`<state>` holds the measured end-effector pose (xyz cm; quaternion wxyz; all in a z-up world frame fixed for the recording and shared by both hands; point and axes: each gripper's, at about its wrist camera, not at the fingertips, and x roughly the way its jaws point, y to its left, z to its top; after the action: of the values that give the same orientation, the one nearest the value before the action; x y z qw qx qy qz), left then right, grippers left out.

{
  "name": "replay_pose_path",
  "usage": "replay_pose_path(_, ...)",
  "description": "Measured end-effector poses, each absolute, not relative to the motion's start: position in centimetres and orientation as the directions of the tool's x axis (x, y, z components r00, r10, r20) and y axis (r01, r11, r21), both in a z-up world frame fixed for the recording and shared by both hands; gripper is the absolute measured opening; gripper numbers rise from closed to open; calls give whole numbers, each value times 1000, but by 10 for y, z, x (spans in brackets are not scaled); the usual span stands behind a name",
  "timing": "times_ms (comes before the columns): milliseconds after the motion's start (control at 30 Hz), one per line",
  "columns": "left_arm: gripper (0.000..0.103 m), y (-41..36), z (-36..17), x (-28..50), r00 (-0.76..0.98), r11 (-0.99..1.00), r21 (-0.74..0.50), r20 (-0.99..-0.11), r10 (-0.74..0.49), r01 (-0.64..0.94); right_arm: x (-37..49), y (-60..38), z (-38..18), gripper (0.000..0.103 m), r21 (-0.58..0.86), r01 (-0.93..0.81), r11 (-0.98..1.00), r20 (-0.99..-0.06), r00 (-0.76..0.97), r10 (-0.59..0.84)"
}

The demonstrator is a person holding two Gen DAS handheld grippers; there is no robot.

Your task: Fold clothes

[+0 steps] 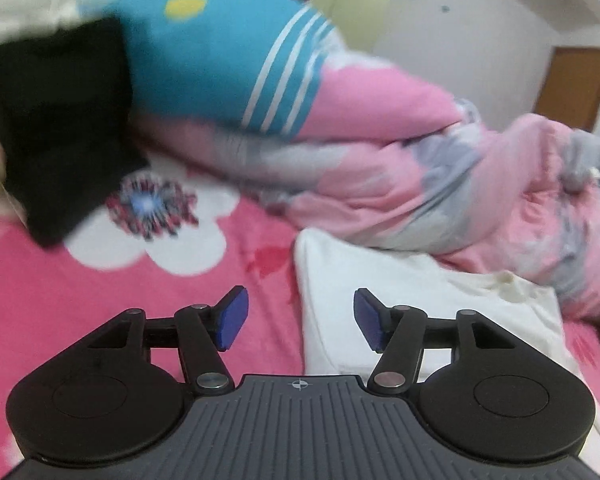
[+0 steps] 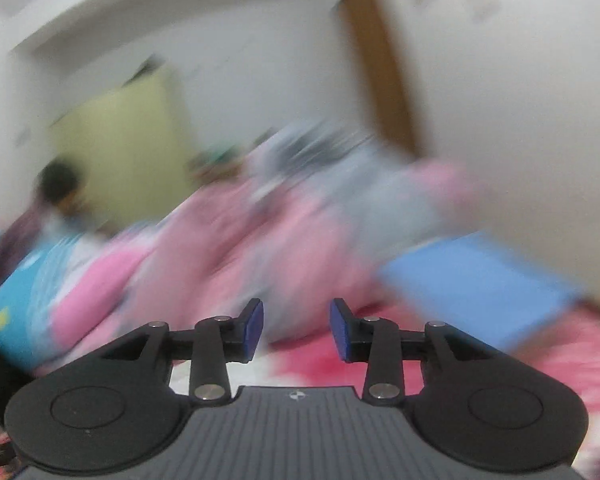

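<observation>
My left gripper [image 1: 300,318] has its jaws standing apart with nothing between the blue pads [image 1: 232,320]; it hangs above the bed without touching cloth. Just under and ahead of its right pad lies the white shirt [image 1: 400,292], flat and folded on the pink sheet [image 1: 60,300], its collar end off to the right. Ahead and to the left, the sheet shows a big white flower [image 1: 156,232]. Beyond that, a black garment [image 1: 56,128] sits far left, blurred. Straight ahead a heaped quilt [image 1: 380,152], pink and grey with a blue striped patch, runs across the view behind the shirt and touches its far edge.

My right gripper [image 2: 296,330] is also parted, more narrowly, pads [image 2: 254,330] bare and holding nothing. Its view is badly smeared. Ahead I make out the same quilt [image 2: 260,240], and to the right of the jaws a flat blue thing [image 2: 476,284] that I cannot identify. The shirt I cannot make out from this side.
</observation>
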<state>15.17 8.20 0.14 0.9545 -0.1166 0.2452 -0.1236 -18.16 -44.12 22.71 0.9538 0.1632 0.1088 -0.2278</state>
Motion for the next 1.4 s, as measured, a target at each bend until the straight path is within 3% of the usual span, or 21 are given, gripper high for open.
replay_pose_path(100, 66, 80, 35, 113, 843, 938, -220, -417, -339, 268, -276, -461, 256, 40, 258, 539, 802, -155, 842, -516)
replay_pose_path(200, 68, 59, 56, 80, 820, 925, -155, -429, -379, 346, -290, -459, 252, 41, 235, 487, 841, -151, 873, -463)
replay_pose_path(300, 68, 23, 44, 59, 755, 896, -140, -492, -432, 422, -238, -438, 206, 41, 214, 310, 926, -292, 925, -242)
replay_pose_path(433, 66, -35, -9, 43, 688, 881, -117, -580, -436, 459, -123, -367, 87, 38, 213, 51, 976, -497, 866, 64)
replay_pose_path(567, 62, -78, -58, 13, 632, 865, -57, -659, -408, 498, -50, -314, -12, 38, 182, -22, 983, -605, 786, 130)
replay_pose_path(633, 64, -80, -65, -18, 672, 855, 3, -619, -405, 519, -65, -312, -37, 38, 145, -9, 989, -639, 763, 101)
replay_pose_path(767, 66, -55, -67, -64, 644, 816, -21, -602, -471, 577, -144, -329, -48, 42, 9, -31, 999, -603, 797, 30)
replay_pose_path(967, 68, -20, -52, -96, 602, 788, -137, -571, -559, 601, -200, -357, -21, 43, 31, 87, 996, -664, 746, -45)
replay_pose_path(1067, 68, -10, -46, -88, 650, 815, -145, -533, -542, 562, -164, -328, -4, 43, 93, -13, 996, -607, 792, 67)
replay_pose_path(1200, 68, 7, -45, -73, 689, 882, -143, -573, -443, 449, -61, -234, 0, 43, 127, -272, 954, -558, 775, 295)
replay_pose_path(1300, 68, 21, -45, -69, 694, 904, -174, -589, -414, 391, 21, -156, -13, 43, 135, -398, 907, -594, 700, 396)
replay_pose_path(1400, 68, 32, -47, -66, 699, 911, -192, -591, -404, 364, 86, -113, -35, 43, 104, -428, 898, -642, 660, 389)
